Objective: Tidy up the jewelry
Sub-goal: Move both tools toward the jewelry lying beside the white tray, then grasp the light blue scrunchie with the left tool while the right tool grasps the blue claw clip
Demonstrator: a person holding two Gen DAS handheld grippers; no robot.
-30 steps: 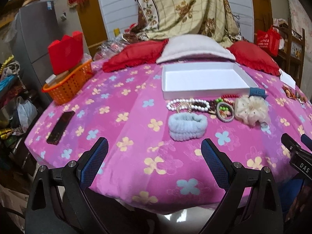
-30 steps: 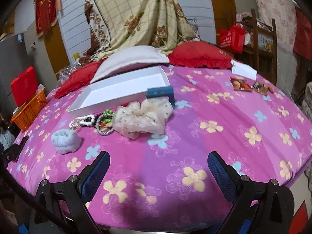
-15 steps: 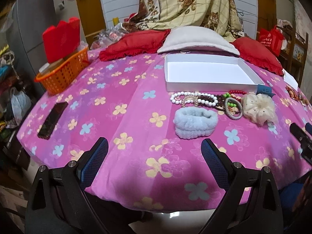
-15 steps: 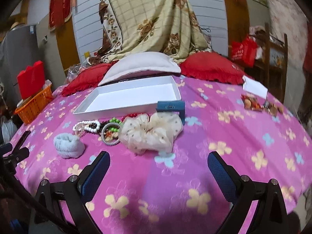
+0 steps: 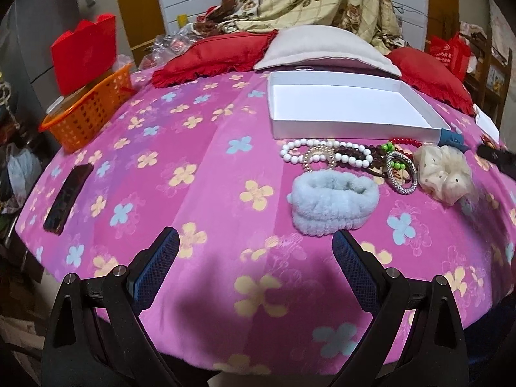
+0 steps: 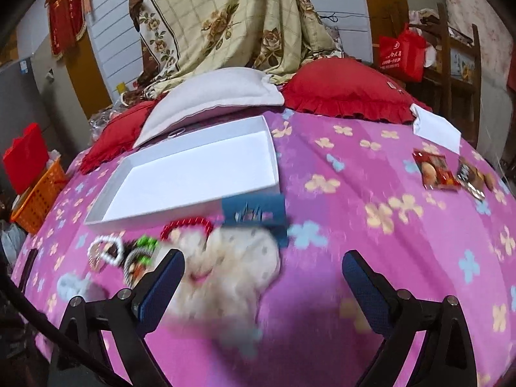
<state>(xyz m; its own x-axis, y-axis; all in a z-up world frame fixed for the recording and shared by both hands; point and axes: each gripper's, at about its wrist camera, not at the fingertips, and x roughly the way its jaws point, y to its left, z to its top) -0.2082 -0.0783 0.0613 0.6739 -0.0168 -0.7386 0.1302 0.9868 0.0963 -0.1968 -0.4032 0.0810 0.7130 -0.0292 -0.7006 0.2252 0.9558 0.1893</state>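
Hovering with both jaws spread and empty, we bring our right gripper (image 6: pixel 262 285) over the cream dotted fabric scrunchie (image 6: pixel 232 267) beside the shallow white cardboard tray (image 6: pixel 180 213); our left gripper (image 5: pixel 254 266) waits. Light, soft, squashy: we would pinch its bunched middle.

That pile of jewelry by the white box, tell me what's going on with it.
Nothing is picked up yet. The white box is empty, and the pearl bracelet, blue scrunchie and cream scrunchie lie on the pink cloth in front of it. Both the left gripper and right gripper are open; the right hovers over the cream scrunchie.
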